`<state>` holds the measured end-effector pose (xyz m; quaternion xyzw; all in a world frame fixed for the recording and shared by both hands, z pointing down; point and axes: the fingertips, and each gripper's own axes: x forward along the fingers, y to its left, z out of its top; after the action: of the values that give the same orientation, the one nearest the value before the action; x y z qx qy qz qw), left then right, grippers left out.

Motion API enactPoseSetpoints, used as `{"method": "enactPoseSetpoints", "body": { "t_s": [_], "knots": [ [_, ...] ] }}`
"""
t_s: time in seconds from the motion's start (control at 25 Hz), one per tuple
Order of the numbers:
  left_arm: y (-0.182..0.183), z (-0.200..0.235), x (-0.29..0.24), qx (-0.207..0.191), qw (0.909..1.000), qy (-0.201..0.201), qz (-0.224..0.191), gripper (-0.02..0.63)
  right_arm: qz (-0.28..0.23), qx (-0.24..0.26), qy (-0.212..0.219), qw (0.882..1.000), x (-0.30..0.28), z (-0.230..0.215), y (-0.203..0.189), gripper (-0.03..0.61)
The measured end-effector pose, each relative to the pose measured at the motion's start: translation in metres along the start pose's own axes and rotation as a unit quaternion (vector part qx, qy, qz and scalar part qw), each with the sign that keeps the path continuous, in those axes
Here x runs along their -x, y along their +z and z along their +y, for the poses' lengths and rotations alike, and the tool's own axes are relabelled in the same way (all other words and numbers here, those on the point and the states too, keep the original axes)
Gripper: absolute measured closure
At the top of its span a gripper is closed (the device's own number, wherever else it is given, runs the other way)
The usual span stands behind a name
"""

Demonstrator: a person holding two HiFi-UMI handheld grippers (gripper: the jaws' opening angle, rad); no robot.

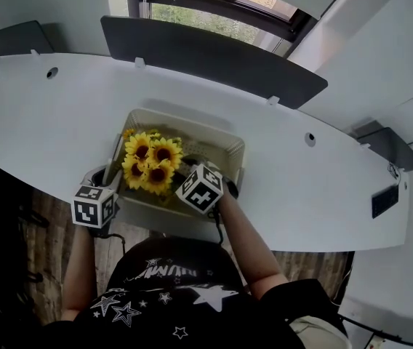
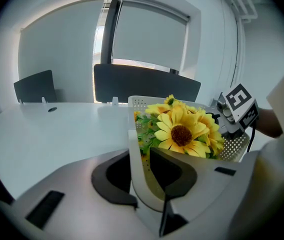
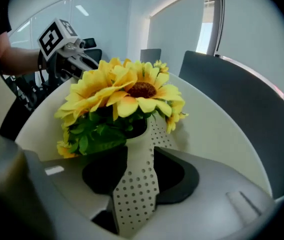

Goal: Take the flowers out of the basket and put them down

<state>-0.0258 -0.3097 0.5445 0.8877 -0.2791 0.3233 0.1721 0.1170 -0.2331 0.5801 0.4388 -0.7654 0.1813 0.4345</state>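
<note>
A cream perforated basket stands near the front edge of the white desk, with a bunch of yellow sunflowers in its left half. My left gripper is at the basket's left wall. In the left gripper view that wall runs up between the jaws and the left gripper pinches it, with the sunflowers just beyond. My right gripper is at the basket's near wall beside the blooms. The right gripper straddles the perforated wall without squeezing it. The sunflowers rise right above it.
The curved white desk has a dark partition panel along its far edge, a second one at the far left, and cable holes. A window lies behind. The person's dark starred shirt is close to the front edge.
</note>
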Motion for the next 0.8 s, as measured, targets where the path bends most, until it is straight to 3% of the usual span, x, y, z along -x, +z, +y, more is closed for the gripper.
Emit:
{"method": "enactPoseSetpoints", "body": {
  "t_s": [0.12, 0.2, 0.32, 0.44, 0.64, 0.8],
  "knots": [
    [-0.001, -0.002, -0.002, 0.003, 1.0, 0.0, 0.0, 0.518, -0.002, 0.032, 0.011, 0.999, -0.001, 0.0, -0.001, 0.398],
    [-0.001, -0.003, -0.002, 0.003, 1.0, 0.0, 0.001, 0.518, 0.008, 0.046, 0.026, 0.999, -0.001, 0.004, -0.004, 0.318],
    [-0.001, -0.002, -0.002, 0.004, 1.0, 0.001, 0.001, 0.518, 0.009, 0.056, 0.053, 0.997, -0.002, 0.015, -0.004, 0.298],
    [-0.001, -0.002, -0.003, 0.007, 1.0, 0.003, 0.001, 0.518, -0.003, 0.059, 0.07, 0.996, -0.011, 0.023, -0.001, 0.246],
    [-0.001, -0.003, -0.003, 0.006, 1.0, 0.004, 0.004, 0.518, -0.029, 0.042, 0.079, 0.996, -0.032, 0.029, 0.003, 0.092],
    [-0.002, -0.002, -0.003, 0.01, 0.9999, 0.007, 0.004, 0.518, -0.068, 0.043, 0.083, 0.993, -0.043, 0.032, 0.011, 0.061]
  ]
}}
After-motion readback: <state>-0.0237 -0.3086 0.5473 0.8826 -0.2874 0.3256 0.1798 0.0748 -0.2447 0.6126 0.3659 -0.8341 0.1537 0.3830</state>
